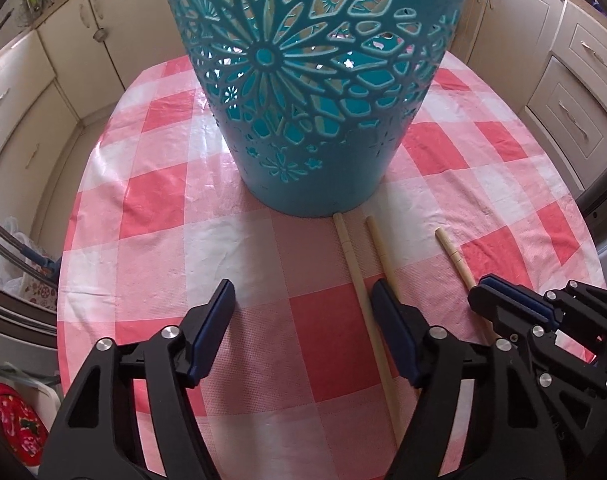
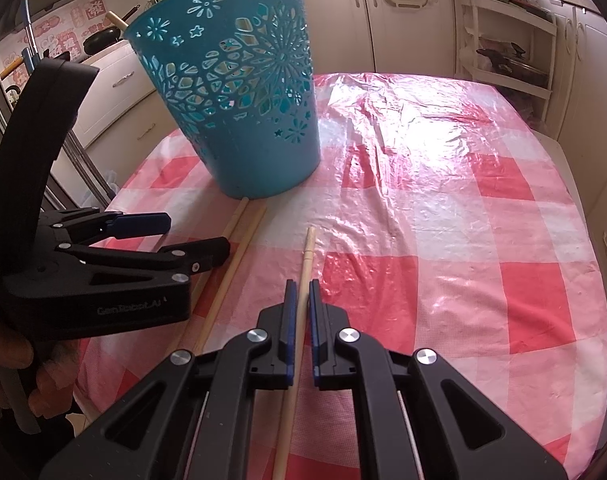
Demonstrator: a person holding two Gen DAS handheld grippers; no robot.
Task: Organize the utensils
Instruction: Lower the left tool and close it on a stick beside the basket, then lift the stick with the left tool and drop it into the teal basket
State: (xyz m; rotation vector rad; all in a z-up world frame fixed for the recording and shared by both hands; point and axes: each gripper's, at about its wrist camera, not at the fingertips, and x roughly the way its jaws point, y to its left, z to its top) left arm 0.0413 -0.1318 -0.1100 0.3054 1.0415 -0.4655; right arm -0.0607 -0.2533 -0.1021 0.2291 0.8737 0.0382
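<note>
left hand-held gripper point(image 1: 303, 296): released | right hand-held gripper point(image 2: 300, 286): grasping chopstick point(image 2: 306, 254) | basket point(image 2: 239, 92) rim: right view only

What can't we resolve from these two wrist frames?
- Basket contents: rim cut off by the top edge in the left wrist view; right wrist view sits below the rim.
- Near ends of the two loose chopsticks: hidden under the left tongs.
- Right tongs chopstick: near end cut off by the bottom edge, right wrist view.

The teal basket point(image 2: 239, 96) blocks my way ahead; my left claw point(image 2: 191, 236) crowds the left; the desk point(image 2: 443, 208) lies open rightward.
</note>
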